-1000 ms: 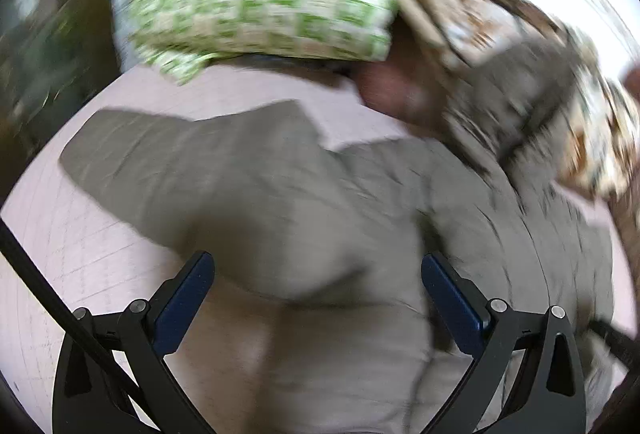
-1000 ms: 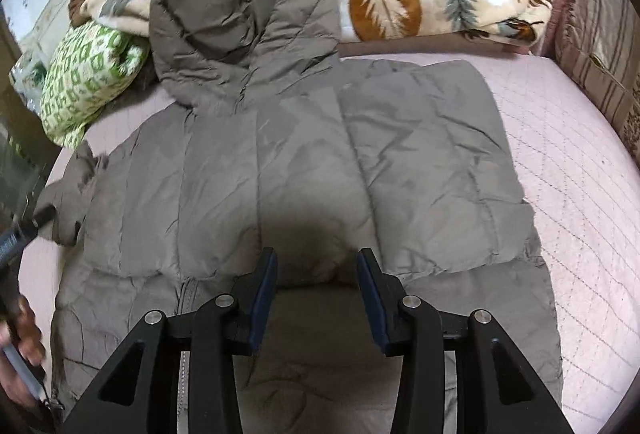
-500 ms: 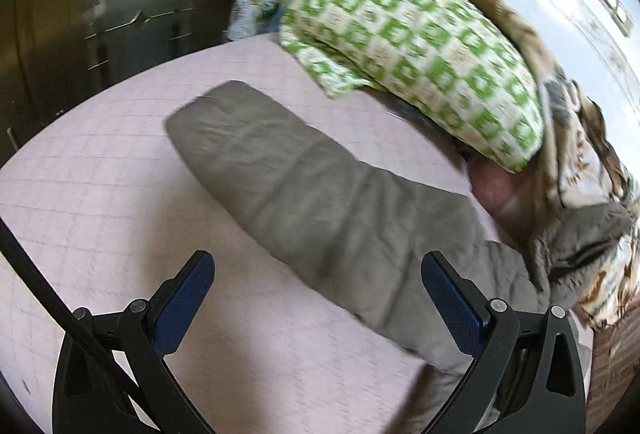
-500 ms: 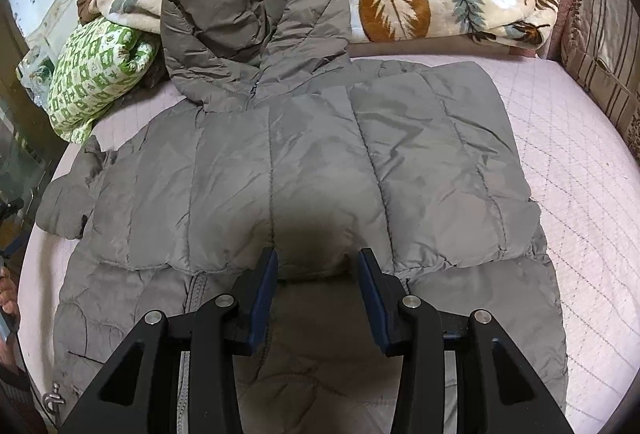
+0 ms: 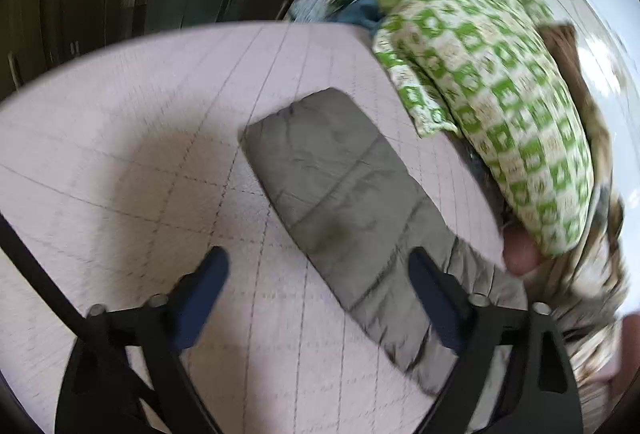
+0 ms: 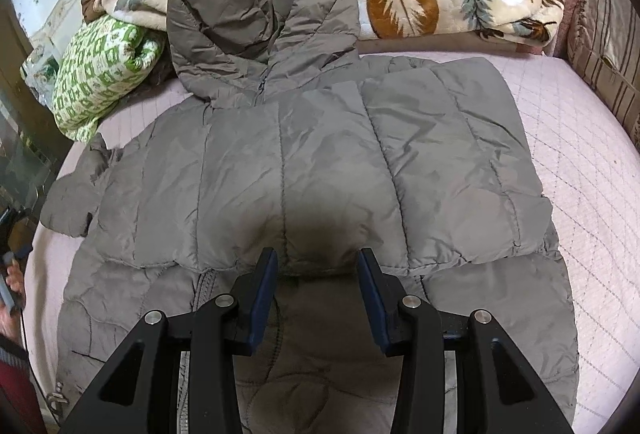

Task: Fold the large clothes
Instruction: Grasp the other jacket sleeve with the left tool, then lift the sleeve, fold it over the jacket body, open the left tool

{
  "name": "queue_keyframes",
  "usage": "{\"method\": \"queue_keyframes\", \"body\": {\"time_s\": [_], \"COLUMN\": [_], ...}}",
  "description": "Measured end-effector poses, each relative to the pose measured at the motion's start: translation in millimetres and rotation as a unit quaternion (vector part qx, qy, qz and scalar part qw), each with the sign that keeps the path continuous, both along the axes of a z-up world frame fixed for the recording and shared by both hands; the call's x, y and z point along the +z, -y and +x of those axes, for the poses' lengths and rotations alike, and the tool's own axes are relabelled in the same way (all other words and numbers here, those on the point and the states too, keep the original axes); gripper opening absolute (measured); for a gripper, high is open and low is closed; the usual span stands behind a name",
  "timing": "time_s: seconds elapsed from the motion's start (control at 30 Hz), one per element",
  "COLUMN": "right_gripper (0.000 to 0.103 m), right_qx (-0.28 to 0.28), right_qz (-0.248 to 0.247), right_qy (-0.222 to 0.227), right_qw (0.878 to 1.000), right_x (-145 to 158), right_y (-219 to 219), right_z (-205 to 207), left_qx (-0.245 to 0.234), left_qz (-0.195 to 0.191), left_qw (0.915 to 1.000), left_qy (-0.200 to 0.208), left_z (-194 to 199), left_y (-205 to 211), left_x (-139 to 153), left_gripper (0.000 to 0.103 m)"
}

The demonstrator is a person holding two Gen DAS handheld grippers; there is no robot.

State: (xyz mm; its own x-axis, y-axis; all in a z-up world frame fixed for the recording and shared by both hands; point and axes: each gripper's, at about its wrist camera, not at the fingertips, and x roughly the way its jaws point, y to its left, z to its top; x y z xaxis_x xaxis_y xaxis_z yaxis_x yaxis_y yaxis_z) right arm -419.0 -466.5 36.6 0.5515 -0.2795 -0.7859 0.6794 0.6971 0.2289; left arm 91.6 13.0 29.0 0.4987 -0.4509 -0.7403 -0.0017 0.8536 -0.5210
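A pink quilted bed point(image 6: 592, 193) carries a grey puffer jacket point(image 6: 320, 173) spread flat, hood point(image 6: 260, 5) far, 1 sleeve point(image 5: 352, 209) stretched left. Both grippers hover above it, left gripper point(image 5: 316, 274) wide apart, right gripper point(image 6: 318, 274) slightly apart, empty.

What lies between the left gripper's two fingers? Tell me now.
In the left wrist view, the open left gripper frames pink quilted bedspread on its left side and the grey jacket sleeve on its right, lying flat and reaching toward the green pillow.
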Motion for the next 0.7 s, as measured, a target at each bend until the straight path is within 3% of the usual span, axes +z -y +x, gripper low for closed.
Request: {"method": "queue_keyframes", "body": {"time_s": [0.07, 0.27, 0.37, 0.4, 0.47, 0.6, 0.7], "right_gripper": [0.044, 0.044, 0.044, 0.044, 0.044, 0.044, 0.044], "right_qx": [0.003, 0.002, 0.0, 0.0, -0.001, -0.003, -0.007], "right_qz": [-0.002, -0.002, 0.005, 0.005, 0.002, 0.001, 0.004], "right_qy": [-0.003, -0.007, -0.004, -0.003, -0.006, -0.008, 0.001], "right_qw": [1.0, 1.0, 1.0, 1.0, 1.0, 1.0, 1.0], "right_x": [-1, -6, -7, -8, -10, -12, -10], "right_y": [0, 3, 6, 7, 7, 7, 10], "right_z": [3, 4, 3, 4, 6, 8, 5], "left_qx": [0.009, 0.037, 0.049, 0.053, 0.06, 0.061, 0.052], "left_qz": [-0.022, -0.047, -0.034, -0.02, 0.034, 0.013, 0.013], "left_qw": [0.9997, 0.9981, 0.9972, 0.997, 0.9956, 0.9956, 0.9942], "left_qy": [-0.01, 0.015, 0.045, 0.053, 0.064, 0.07, 0.093], "left_z": [13, 38, 47, 50, 54, 52, 40], "left_y": [-3, -6, 1, 7, 18, 15, 18], "left_x": [-9, -26, -28, -26, -23, -19, 5], "left_gripper": [0.078, 0.078, 0.077, 0.073, 0.023, 0.016, 0.015]}}
